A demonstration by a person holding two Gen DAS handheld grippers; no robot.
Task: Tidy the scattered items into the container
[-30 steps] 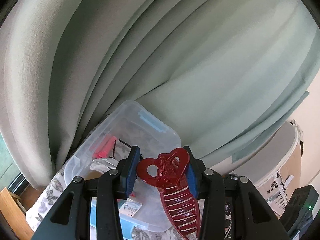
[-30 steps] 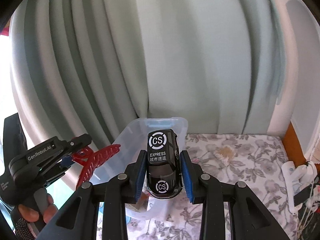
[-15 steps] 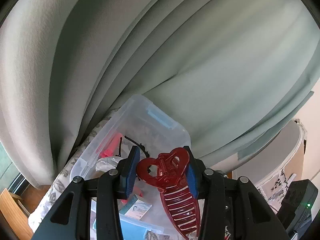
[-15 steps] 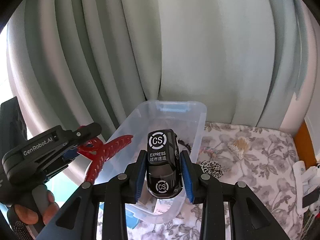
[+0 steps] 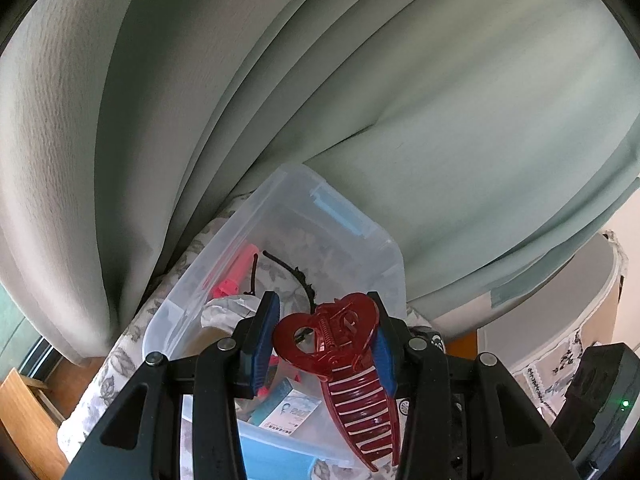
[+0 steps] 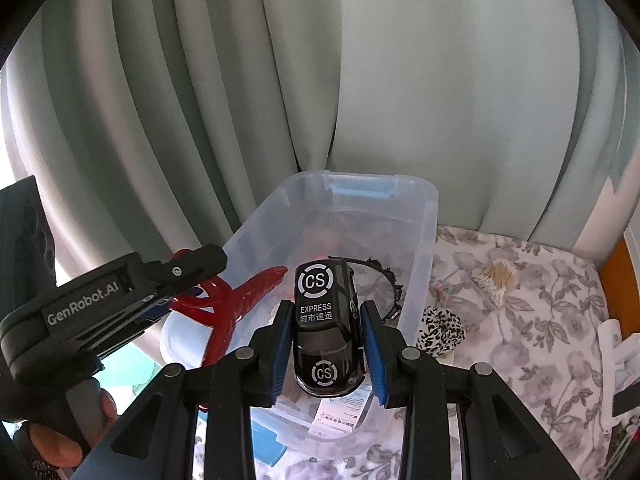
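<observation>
Red hair claw between left jaws.

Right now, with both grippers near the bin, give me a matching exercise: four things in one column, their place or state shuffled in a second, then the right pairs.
Things:
1. red hair claw
2. black toy car
3. leopard scrunchie
4. black headband

Places or states:
A. lying on the floral cloth, outside the bin
B. held in the left gripper
C. lying inside the clear bin
D. held in the right gripper

Pairs: 1-B, 2-D, 3-A, 4-C
</observation>
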